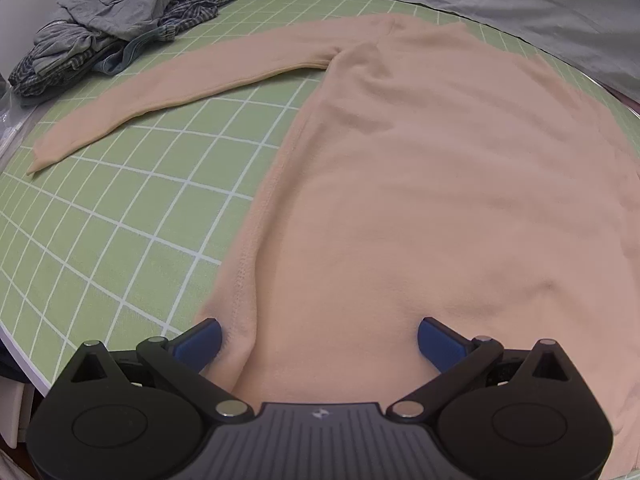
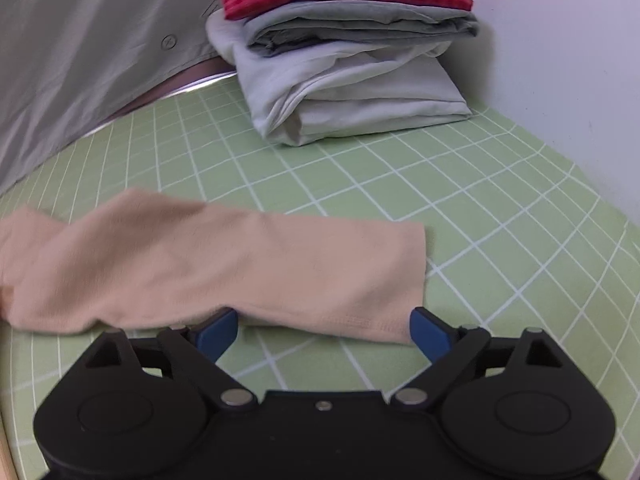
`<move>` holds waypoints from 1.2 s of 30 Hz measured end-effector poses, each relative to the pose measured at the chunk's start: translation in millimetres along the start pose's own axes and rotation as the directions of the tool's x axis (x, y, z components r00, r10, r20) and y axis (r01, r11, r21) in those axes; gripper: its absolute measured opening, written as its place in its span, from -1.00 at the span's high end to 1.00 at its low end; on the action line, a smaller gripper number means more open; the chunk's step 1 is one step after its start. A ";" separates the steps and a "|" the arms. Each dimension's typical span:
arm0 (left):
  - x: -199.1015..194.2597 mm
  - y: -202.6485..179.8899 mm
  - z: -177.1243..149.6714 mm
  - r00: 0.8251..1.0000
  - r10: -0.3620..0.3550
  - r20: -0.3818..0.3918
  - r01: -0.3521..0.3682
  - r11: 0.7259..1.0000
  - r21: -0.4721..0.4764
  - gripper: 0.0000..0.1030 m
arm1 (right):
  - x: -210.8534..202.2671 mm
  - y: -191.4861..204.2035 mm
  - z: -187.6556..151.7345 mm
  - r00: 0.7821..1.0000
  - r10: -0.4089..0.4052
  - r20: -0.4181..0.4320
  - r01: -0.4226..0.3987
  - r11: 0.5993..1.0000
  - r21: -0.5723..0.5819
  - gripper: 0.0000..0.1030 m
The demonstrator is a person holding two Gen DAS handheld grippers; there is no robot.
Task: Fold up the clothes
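Thin peach long-sleeve knit top (image 1: 440,200) looks light, soft, floppy. We'd pinch its hem at 6 o'clock with left tongs (image 1: 320,336), and its sleeve cuff (image 2: 384,280) with right tongs (image 2: 324,326); both gape wide, holding nothing.

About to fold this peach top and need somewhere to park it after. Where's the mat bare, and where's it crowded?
Bare mat lies between the peach sleeve and the folded stack, running right. More bare mat lies in the wedge between the other sleeve and the shirt body. Crowded: the unfolded pile at far left.
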State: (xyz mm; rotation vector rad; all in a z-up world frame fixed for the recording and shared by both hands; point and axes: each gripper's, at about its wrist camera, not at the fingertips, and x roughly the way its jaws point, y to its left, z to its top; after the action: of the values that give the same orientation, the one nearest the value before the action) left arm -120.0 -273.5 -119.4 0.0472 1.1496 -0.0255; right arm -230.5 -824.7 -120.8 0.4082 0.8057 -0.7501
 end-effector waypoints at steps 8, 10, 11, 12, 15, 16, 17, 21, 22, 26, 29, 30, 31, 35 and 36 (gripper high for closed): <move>-0.6 0.4 0.2 1.000 0.010 -0.007 -0.010 1.000 -0.025 -1.00 | -3.1 -20.5 7.4 0.997 0.071 0.030 -0.076 0.977 0.200 -0.85; -0.7 0.4 0.7 1.000 0.010 -0.010 -0.011 1.000 -0.028 -1.00 | -2.6 -23.1 7.6 0.997 0.077 0.025 -0.081 0.969 0.233 -0.89; -0.6 0.7 0.9 1.000 0.011 -0.011 -0.011 1.000 -0.028 -1.00 | -1.1 -22.2 8.1 0.997 0.072 0.018 -0.074 0.971 0.229 -0.89; -0.5 0.9 1.1 1.000 0.011 -0.013 -0.011 1.000 -0.029 -1.00 | 0.5 -20.5 8.5 0.998 0.064 0.009 -0.065 0.974 0.218 -0.89; -0.5 0.2 1.5 1.000 0.012 -0.016 -0.013 0.999 -0.032 -1.00 | 5.0 -11.2 7.8 1.000 0.022 -0.011 -0.020 0.991 0.136 -0.86; -0.7 0.5 1.4 1.000 0.012 -0.015 -0.013 0.999 -0.032 -1.00 | 5.5 -8.8 6.9 1.000 0.012 -0.010 -0.011 0.994 0.109 -0.82; -0.9 0.4 1.3 1.000 0.012 -0.014 -0.013 0.999 -0.032 -1.00 | 5.4 -7.5 5.6 1.000 0.006 -0.007 -0.006 0.996 0.088 -0.80; -1.1 1.4 -0.9 1.000 0.008 0.002 -0.008 1.000 -0.027 -1.00 | 3.1 -1.5 0.3 1.000 -0.006 0.024 0.006 1.000 -0.026 -0.37; -1.2 1.6 -1.5 1.000 0.008 0.007 -0.008 1.000 -0.026 -1.00 | 1.3 -0.3 -0.7 0.999 0.018 0.036 -0.016 0.998 -0.059 -0.10; -0.4 1.6 -0.1 1.000 0.003 0.004 -0.003 1.000 -0.018 -1.00 | -4.6 5.3 -1.4 0.995 0.090 0.034 -0.084 0.988 -0.132 0.62; 0.4 2.3 1.0 1.000 -0.004 0.005 0.004 1.000 -0.008 -1.00 | -10.8 12.6 -6.3 0.996 0.085 0.021 -0.080 0.984 -0.162 0.89; 0.5 2.0 1.0 1.000 -0.005 0.006 0.005 1.000 -0.006 -1.00 | -14.2 14.5 -9.9 0.997 0.074 0.019 -0.070 0.983 -0.171 0.89; 0.6 1.8 0.7 1.000 -0.007 0.009 0.007 1.000 -0.003 -1.00 | -18.2 15.6 -14.1 0.998 0.066 0.017 -0.062 0.982 -0.181 0.89; 1.1 1.1 -1.1 1.000 -0.014 0.022 0.014 1.000 0.012 -1.00 | -37.7 13.2 -34.8 0.999 0.051 0.001 -0.050 0.981 -0.189 0.90; 1.2 1.1 -1.6 1.000 -0.017 0.026 0.016 1.000 0.018 -1.00 | -42.9 12.5 -39.7 0.999 0.048 -0.006 -0.048 0.981 -0.187 0.90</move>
State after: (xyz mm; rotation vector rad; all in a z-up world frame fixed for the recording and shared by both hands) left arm -121.0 -272.3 -121.2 0.0527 1.1232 -0.0506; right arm -260.7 -773.9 -112.4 0.2584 0.8566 -0.6228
